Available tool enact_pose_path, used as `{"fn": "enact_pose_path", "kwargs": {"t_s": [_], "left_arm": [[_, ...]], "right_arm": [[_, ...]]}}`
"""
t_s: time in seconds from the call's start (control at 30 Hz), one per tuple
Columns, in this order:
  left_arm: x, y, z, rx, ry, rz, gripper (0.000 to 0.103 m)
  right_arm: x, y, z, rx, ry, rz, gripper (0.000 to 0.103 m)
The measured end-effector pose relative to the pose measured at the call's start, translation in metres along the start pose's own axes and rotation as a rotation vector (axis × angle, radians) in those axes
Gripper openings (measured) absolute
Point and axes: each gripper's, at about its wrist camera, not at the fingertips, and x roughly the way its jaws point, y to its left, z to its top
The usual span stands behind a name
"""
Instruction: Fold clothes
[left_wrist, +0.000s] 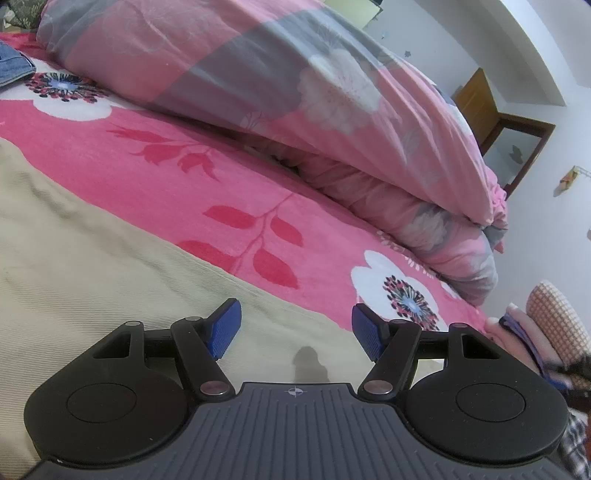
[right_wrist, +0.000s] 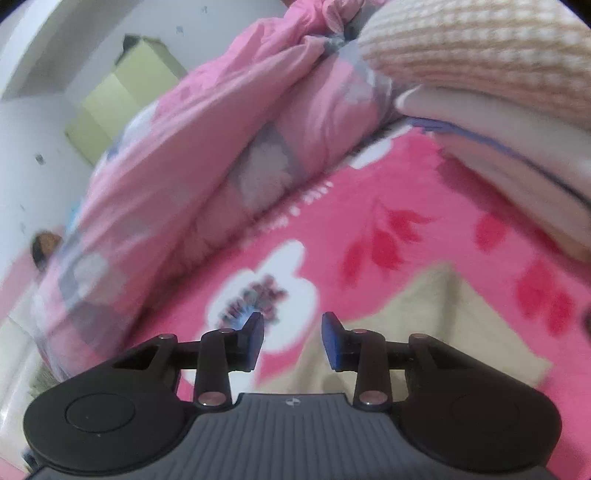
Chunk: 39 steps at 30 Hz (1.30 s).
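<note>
Both grippers hang with fingers spread and empty, the left gripper (left_wrist: 296, 332) over the beige garment (left_wrist: 92, 266) lying flat on the pink floral bed (left_wrist: 155, 155), so I'd pinch its twill edge at eleven o'clock of the right gripper (right_wrist: 293, 341) squarely before folding.

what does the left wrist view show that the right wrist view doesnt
Only the left wrist view: blue denim at the far left edge, a wooden frame by the wall, and the open left gripper over the beige garment.

Only the right wrist view: a yellow-green box and the open right gripper.

Both: the beige garment, pink floral blanket, rolled pink quilt and waffle-knit fabric.
</note>
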Motion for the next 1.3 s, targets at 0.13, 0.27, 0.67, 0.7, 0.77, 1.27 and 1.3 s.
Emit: {"fn": "enact_pose_path", "kwargs": {"t_s": [0.13,0.27,0.67,0.7,0.77,1.27,1.3], "left_arm": [[0.0,-0.001,0.0,0.002,0.0,0.001,0.067],[0.0,0.0,0.0,-0.004,-0.002,-0.003,0.067],[0.0,0.002,0.002,-0.011,0.012,-0.008,0.068],[0.0,0.002,0.002,-0.016,0.016,-0.011,0.068],[0.0,0.004,0.004,-0.026,0.029,-0.021,0.068],[0.002,0.036,0.026,-0.22,0.138,-0.148,0.066],[0.002,0.04,0.027,-0.239,0.144,-0.16,0.066]], "right_arm": [[-0.017,-0.016,-0.021,-0.089,0.046,-0.161,0.034],[-0.002,-0.019,-0.042,-0.251,0.098,-0.2,0.032],[-0.042,0.048,-0.088,-0.643,0.176,-0.243,0.028],[-0.035,0.055,-0.09,-0.653,0.17,-0.226,0.028],[-0.012,0.062,-0.101,-0.655,0.209,-0.205,0.028],[0.019,0.137,-0.159,-0.842,0.44,0.033,0.025],[0.022,0.141,-0.16,-0.838,0.454,0.046,0.025]]}}
